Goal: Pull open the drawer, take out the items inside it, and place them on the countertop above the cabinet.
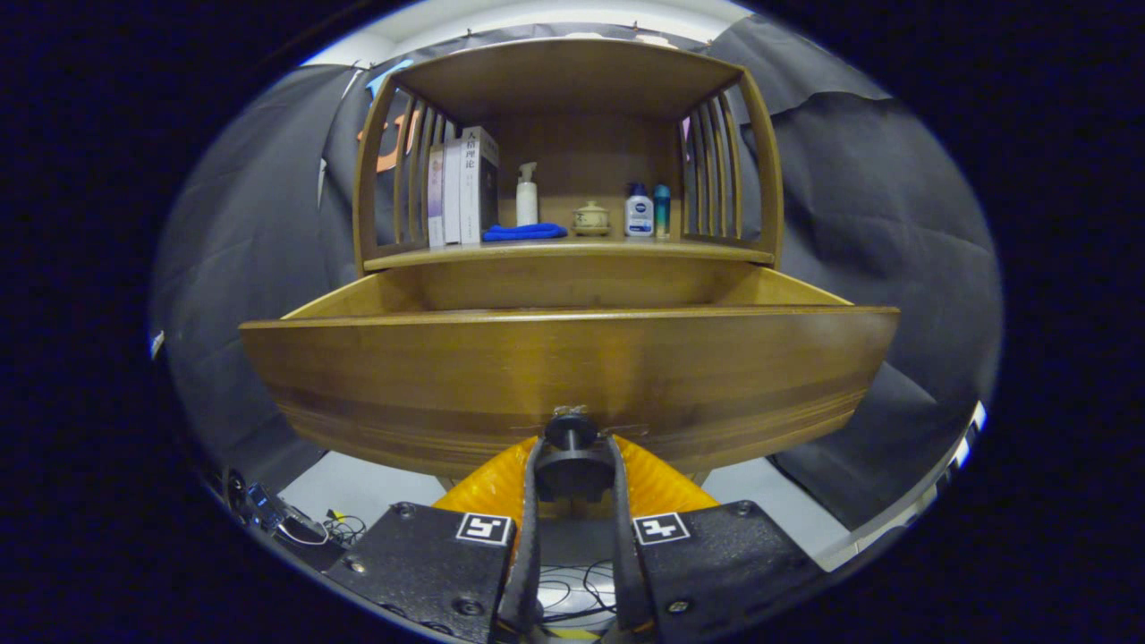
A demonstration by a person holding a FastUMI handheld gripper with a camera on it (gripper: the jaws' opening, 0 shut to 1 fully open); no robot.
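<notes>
Wooden cabinet (572,134); drawer (572,376) open; tongs (572,465) clamping knob (571,431).

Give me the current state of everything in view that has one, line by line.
drawer: pulled open, contents hidden behind its front panel
knob: clamped between both fingers
tool: shut on knob
spray bottle: upright on the countertop
books: standing upright
blue cloth: folded, lying flat
</notes>
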